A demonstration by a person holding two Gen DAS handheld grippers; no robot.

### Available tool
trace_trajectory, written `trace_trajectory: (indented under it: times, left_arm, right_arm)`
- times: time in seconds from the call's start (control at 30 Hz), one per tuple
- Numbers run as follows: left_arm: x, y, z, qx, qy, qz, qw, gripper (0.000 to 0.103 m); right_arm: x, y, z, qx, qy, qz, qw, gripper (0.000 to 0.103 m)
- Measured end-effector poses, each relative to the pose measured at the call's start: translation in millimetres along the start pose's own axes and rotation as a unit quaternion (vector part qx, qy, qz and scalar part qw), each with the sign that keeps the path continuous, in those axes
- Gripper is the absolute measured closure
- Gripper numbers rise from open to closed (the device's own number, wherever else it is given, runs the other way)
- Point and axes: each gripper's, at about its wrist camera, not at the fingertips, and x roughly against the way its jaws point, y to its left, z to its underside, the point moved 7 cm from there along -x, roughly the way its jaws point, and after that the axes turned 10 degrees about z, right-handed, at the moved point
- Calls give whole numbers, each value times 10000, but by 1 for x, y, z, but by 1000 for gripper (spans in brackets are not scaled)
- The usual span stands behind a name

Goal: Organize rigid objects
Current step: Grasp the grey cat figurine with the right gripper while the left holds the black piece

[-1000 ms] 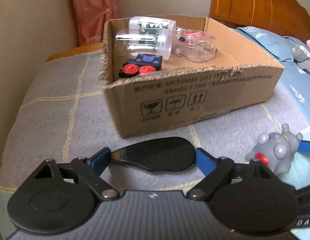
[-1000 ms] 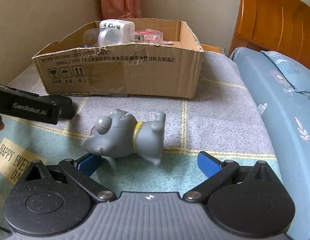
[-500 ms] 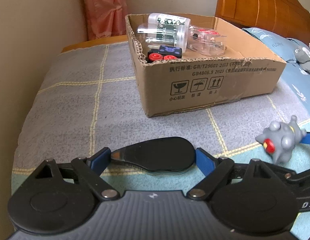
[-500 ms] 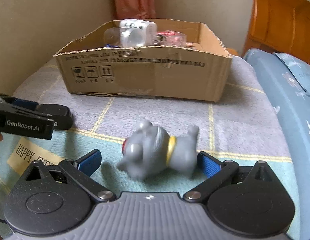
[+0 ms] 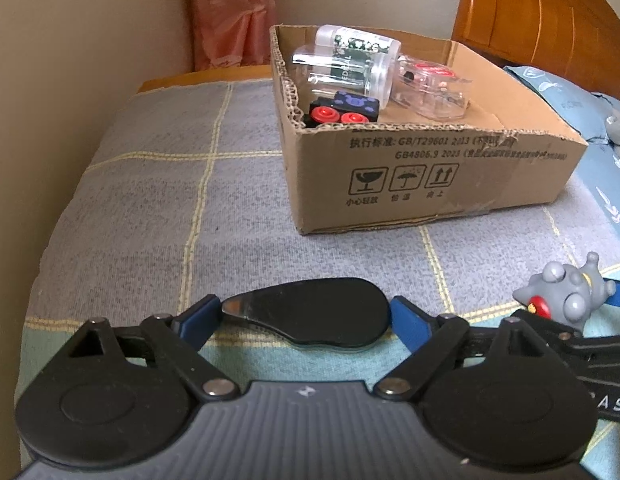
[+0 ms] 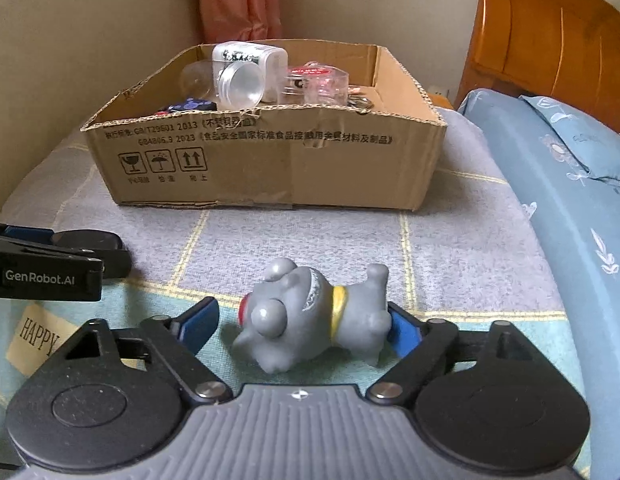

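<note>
Left gripper (image 5: 305, 314): a flat black oval case (image 5: 310, 312) is clamped between its blue fingers (image 5: 406, 320), above the near part of the bed (image 5: 149, 208).

Right gripper (image 6: 299, 322): its fingers (image 6: 197, 322) are closing around a grey toy dog (image 6: 314, 320). The right one is touching the dog's rear; the left one stands just clear of the head. The dog is laid on its side on the checked blanket, near the bed's front edge.

Cardboard box (image 6: 269, 160): set further back on the bed, toward the far edge by the wall. Held inside are clear plastic jars (image 5: 350, 68), a clear container with a red label (image 5: 430, 84) and a black toy with red wheels (image 5: 342, 110).

Wooden headboard (image 6: 550, 40): seen at the far right, behind a blue pillow (image 6: 570, 140).
</note>
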Motion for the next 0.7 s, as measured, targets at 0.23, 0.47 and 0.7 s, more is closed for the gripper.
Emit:
trace_trajectory:
  times: [0.23, 0.47, 0.7]
  left_arm:
    - [3, -2, 0, -87, 74, 154, 9998, 14]
    - [22, -13, -3, -621, 68, 338, 9975, 14]
    - [46, -27, -9, -1094, 162, 583, 9922, 14]
  right_arm:
    - [1, -3, 1, 291, -77, -54, 9995, 26]
    - [14, -9, -2, 436, -76, -461, 9980, 27]
    - [38, -22, -12, 589, -219, -784, 9949, 27]
